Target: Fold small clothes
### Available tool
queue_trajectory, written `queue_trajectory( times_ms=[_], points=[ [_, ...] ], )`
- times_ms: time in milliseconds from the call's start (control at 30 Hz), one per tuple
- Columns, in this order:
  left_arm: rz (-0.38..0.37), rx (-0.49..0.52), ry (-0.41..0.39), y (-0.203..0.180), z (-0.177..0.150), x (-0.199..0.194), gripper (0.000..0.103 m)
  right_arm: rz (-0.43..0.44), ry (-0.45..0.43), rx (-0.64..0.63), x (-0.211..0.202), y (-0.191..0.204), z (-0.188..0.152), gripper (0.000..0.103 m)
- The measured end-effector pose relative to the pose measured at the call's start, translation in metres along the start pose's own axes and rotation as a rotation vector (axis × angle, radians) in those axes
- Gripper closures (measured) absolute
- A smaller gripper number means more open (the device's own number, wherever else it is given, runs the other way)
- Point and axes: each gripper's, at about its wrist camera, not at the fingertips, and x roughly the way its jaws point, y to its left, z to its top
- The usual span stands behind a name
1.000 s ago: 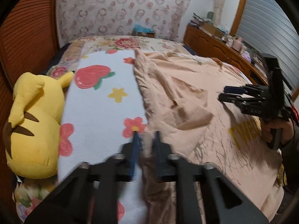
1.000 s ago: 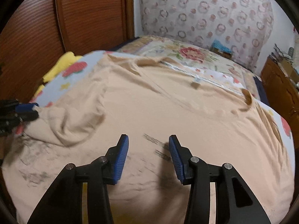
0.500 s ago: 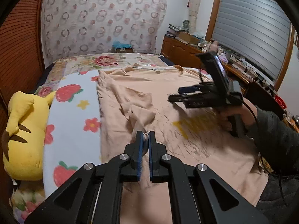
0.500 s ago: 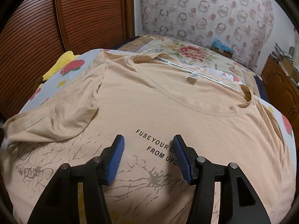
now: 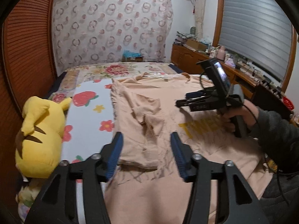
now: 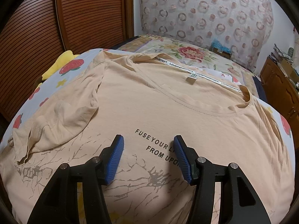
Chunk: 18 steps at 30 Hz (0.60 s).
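I have the peach T-shirt (image 6: 168,108) lying face up on the bed (image 5: 119,69), one sleeve (image 6: 56,123) folded in over the chest; it looks light, limp and quick to wrinkle, so I would pinch a hem or shoulder seam; my left gripper (image 5: 146,155) is opening its jaws with nothing gripped; my right gripper (image 6: 148,156) hovers parted and empty; print reads "FUSE YOUR", "FROM UPO"; neck tape "Lovemovemort".

A yellow plush toy (image 5: 40,136) lies at the bed's left edge, against the fruit-and-flower sheet (image 5: 89,115). Beyond the bed's far edge hangs a ring-patterned curtain (image 5: 112,29); a cluttered wooden dresser (image 5: 188,57) lines its right side.
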Motion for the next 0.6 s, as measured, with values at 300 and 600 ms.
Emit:
queue_trajectory(
  times_ms=[300, 600],
  points=[
    [0.072, -0.060, -0.039, 0.024, -0.005, -0.003, 0.022, 0.189, -0.056, -0.046, -0.012, 0.052, 0.019, 0.046],
    [0.100, -0.096, -0.024, 0.036, -0.013, 0.000, 0.022, 0.247, 0.000, -0.137, 0.022, 0.100, 0.035, 0.050]
  ],
)
